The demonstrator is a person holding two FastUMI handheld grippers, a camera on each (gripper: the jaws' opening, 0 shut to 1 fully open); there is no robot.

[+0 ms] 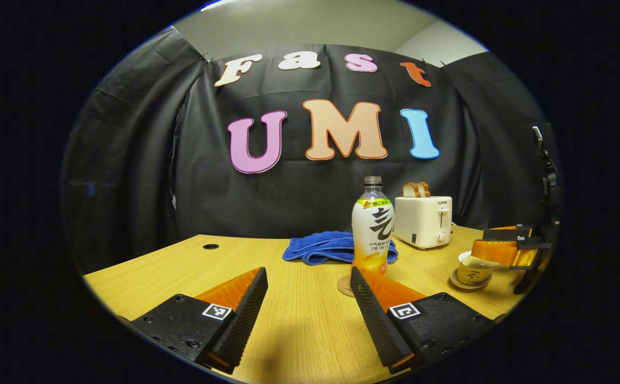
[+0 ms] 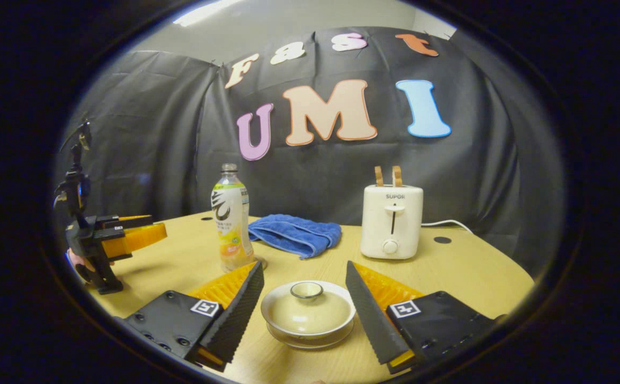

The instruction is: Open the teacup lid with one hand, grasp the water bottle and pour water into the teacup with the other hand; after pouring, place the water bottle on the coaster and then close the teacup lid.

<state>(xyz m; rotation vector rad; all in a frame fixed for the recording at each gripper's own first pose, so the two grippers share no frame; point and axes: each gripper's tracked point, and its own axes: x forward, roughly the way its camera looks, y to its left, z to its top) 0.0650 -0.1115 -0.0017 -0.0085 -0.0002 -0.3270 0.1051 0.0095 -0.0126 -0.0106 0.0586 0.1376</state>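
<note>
Both right fingers [image 2: 235, 314] flank the lidded teacup [image 2: 308, 313], untouched.

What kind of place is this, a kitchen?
Probably a staged booth, not a real kitchen: black cloth hangs as the wall behind one wooden table, where a toaster, bottle, towel and lidded teacup are set out like props.

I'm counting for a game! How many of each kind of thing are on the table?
Water bottle: 1
Teacup with lid on: 1
Coaster under the bottle: 1
Blue towel: 1
Toaster: 1
Toast slices in the toaster: 2
Total: 7
</note>
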